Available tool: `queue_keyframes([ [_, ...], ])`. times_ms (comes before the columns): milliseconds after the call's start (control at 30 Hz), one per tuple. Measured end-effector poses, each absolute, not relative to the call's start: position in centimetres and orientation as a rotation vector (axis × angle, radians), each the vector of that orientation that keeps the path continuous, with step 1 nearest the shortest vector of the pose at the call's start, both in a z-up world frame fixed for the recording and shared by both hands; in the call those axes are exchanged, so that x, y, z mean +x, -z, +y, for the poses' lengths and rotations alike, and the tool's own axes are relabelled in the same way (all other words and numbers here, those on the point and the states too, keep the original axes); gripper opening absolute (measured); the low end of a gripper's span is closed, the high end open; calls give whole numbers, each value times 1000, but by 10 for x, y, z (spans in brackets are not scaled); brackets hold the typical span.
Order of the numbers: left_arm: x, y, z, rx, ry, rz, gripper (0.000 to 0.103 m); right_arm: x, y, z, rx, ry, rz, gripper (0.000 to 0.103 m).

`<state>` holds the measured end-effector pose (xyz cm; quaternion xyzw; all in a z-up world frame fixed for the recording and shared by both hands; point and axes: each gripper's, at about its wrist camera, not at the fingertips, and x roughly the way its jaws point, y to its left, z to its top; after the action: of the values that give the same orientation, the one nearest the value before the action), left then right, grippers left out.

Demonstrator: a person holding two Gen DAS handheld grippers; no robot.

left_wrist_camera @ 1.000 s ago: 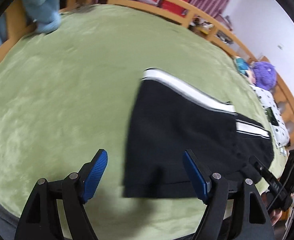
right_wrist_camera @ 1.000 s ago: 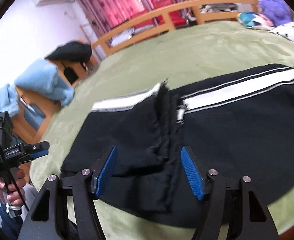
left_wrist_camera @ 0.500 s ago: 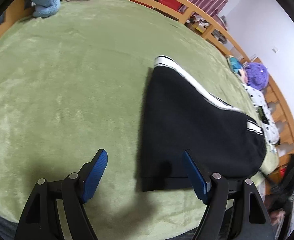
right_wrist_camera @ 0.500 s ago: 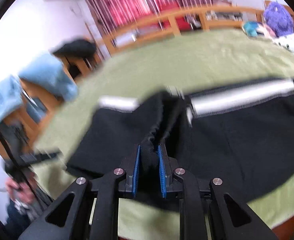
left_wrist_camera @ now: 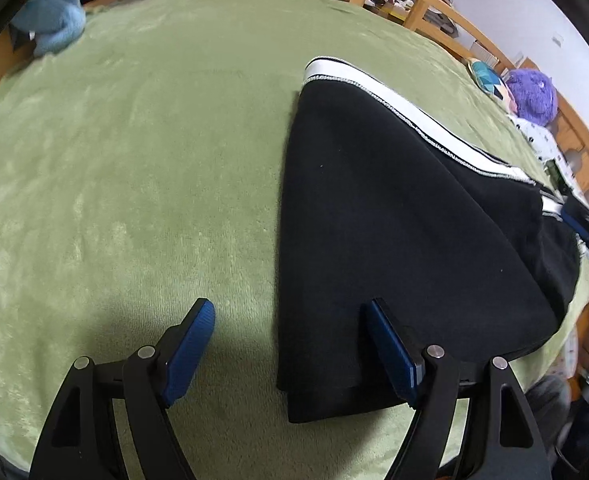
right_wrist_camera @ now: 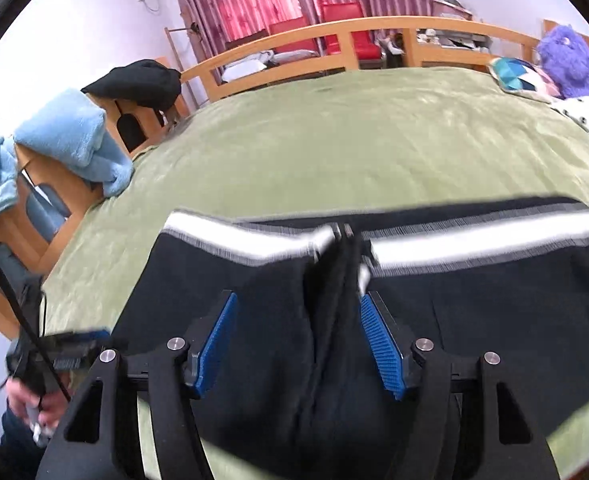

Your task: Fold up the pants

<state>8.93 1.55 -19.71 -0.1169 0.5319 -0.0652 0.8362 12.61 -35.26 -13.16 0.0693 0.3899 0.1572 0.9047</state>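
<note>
**Right jaws reopened over the fold ridge**

Right gripper [right_wrist_camera: 298, 340]: half a second ago pinched on the raised ridge of the black pants [right_wrist_camera: 474, 320]; jaws have just been opening, fingers apart, ridge between the pads, untouched. Left gripper [left_wrist_camera: 290, 344]: fingers wide apart, lower than before, straddling the pants' left edge, right pad over cloth, left over the green blanket [left_wrist_camera: 114, 180].

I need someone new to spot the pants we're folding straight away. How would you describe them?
Start at the big bed with the green blanket inside a wooden rail. The pants lie flat on the blanket at the edge nearest the grippers. They are the only black garment on the blanket, with a white stripe along the far side; the other black cloth hangs off the bed, and the towel is light blue.
</note>
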Motion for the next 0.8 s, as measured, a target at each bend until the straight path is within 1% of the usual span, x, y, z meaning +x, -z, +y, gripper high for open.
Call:
queue_keyframes([
  [33,90,199,18,-267,148,1130,78,136,138,-351,152,-328,825,58],
  [67,90,200,20,-284,161,1131,78,152,149,-346,170,-362,865,50],
  [133,90,200,20,-283,172,1126,78,170,162,-340,167,-398,938,28],
  [167,89,199,19,-278,174,1124,78,180,172,-338,152,-421,993,12],
  [200,88,198,17,-276,175,1122,78,185,175,-339,154,-435,1002,12],
  [300,86,195,17,-272,195,1109,78,184,154,-359,201,-408,856,11],
  [367,84,196,17,-287,206,1111,78,188,155,-373,252,-391,862,11],
  [500,87,196,17,-274,201,1121,78,194,197,-361,179,-346,1016,12],
  [533,88,195,17,-279,201,1123,78,190,198,-359,161,-346,1010,12],
  [567,88,194,16,-285,200,1126,78,183,192,-360,152,-348,994,16],
  [633,85,193,20,-301,202,1128,78,168,179,-368,181,-349,980,30],
  [667,83,193,20,-308,207,1126,78,159,174,-372,193,-333,961,53],
  [700,82,193,21,-310,208,1123,78,150,170,-377,198,-316,938,66],
  [733,82,194,22,-311,208,1123,78,138,168,-379,192,-299,919,68],
  [800,80,195,21,-315,207,1125,78,128,175,-376,188,-305,954,68],
])
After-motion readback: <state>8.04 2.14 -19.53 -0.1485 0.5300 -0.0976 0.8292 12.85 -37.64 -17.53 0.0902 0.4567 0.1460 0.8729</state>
